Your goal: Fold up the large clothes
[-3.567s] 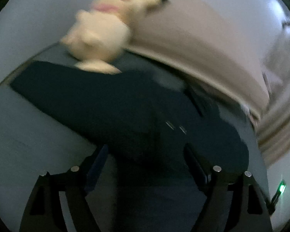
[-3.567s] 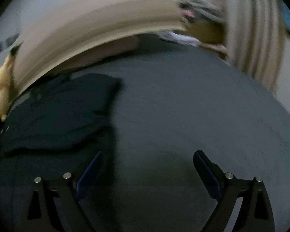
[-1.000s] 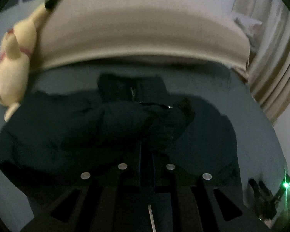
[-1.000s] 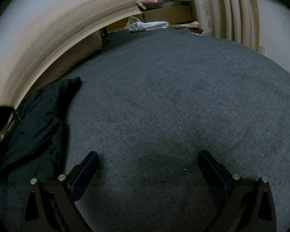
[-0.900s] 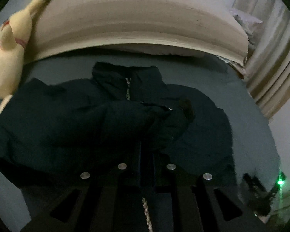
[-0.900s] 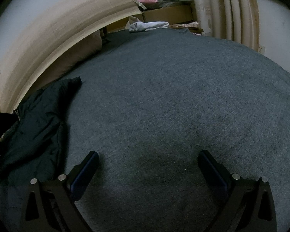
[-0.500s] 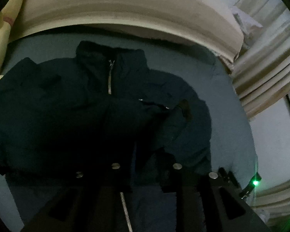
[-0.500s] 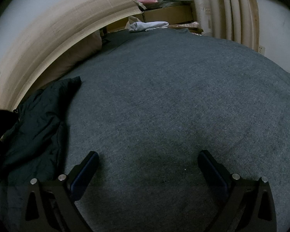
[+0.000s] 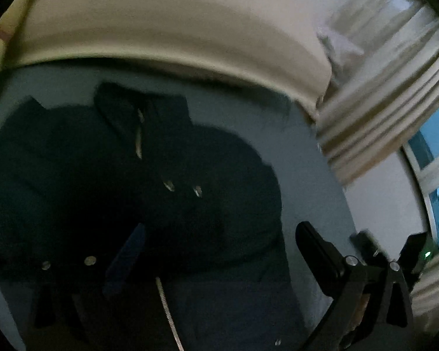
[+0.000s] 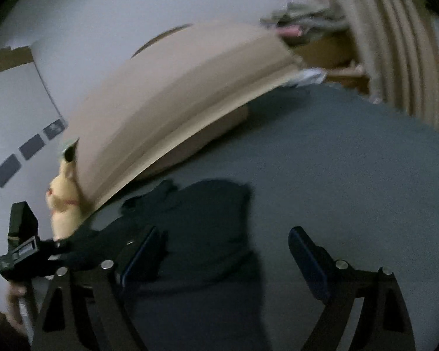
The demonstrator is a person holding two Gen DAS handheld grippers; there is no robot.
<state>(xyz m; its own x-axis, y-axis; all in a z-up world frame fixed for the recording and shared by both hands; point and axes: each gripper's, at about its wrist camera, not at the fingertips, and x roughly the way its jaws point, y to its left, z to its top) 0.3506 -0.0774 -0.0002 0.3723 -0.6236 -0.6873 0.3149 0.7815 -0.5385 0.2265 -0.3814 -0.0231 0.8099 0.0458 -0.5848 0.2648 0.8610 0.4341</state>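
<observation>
Both jaws spread above jacket

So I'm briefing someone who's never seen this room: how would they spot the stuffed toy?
Start at the long beige headboard at the head of the grey bed. At its left end, beside the dark jacket, a plush toy leans upright. It is the only pale yellow thing there.
</observation>
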